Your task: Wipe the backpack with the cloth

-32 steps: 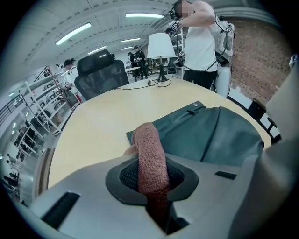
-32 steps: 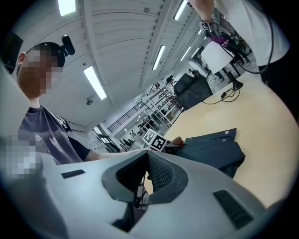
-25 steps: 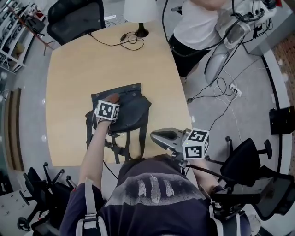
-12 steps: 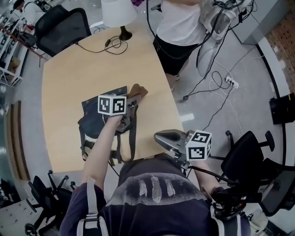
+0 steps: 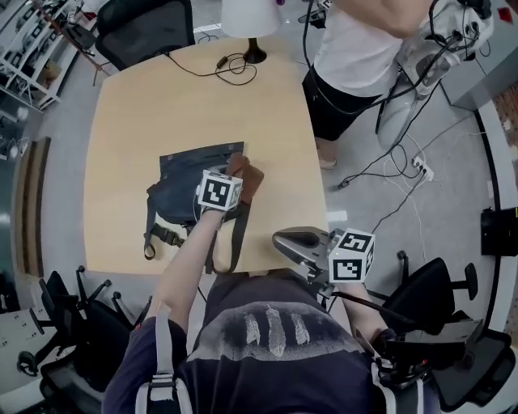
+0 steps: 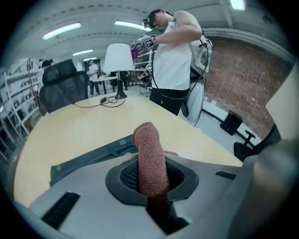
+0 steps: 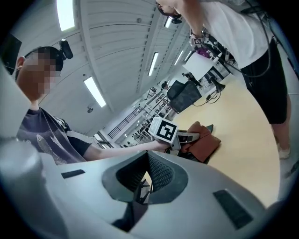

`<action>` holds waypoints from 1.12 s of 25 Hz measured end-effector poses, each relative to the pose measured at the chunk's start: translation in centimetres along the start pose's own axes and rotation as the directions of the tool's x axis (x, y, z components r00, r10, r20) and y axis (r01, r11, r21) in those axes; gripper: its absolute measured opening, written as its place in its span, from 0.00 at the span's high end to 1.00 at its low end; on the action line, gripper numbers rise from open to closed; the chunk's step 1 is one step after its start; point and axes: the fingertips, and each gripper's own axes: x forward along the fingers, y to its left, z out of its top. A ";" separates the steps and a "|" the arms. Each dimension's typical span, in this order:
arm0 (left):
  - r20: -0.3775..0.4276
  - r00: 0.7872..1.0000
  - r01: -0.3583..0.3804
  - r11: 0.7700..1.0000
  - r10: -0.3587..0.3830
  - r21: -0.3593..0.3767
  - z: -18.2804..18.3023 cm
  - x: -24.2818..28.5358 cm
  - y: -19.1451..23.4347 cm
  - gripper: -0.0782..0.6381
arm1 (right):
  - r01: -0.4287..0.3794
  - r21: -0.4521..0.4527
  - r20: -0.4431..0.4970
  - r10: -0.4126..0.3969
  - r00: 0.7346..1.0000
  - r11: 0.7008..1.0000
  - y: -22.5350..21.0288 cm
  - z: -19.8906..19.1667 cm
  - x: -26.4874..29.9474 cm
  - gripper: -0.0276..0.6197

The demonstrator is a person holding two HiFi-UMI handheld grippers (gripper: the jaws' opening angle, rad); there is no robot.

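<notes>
While the left gripper (image 5: pixel 232 181) is clamped on the brown cloth (image 5: pixel 249 176) at the right edge of the dark backpack (image 5: pixel 180 192) on the table (image 5: pixel 154 97), the right gripper (image 5: pixel 278 239) hovers nearby, jaws together, empty.

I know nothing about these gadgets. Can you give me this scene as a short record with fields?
Place: tan table
Backpack: dark, lying flat on the table, straps toward the wearer
Cloth: brown, at the backpack's right edge in the head view
Left gripper: jaws shut on the cloth, over the backpack
Right gripper: jaws together, empty, held off the table's near edge
Also there: lamp and bystander at the far end
</notes>
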 end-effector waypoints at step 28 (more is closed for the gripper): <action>0.093 0.957 -0.224 0.905 0.274 -0.363 -23.6 -21.3 19.1 0.81 | -0.205 -0.016 -0.127 0.201 0.971 0.979 8.3 -2.1 19.0 0.95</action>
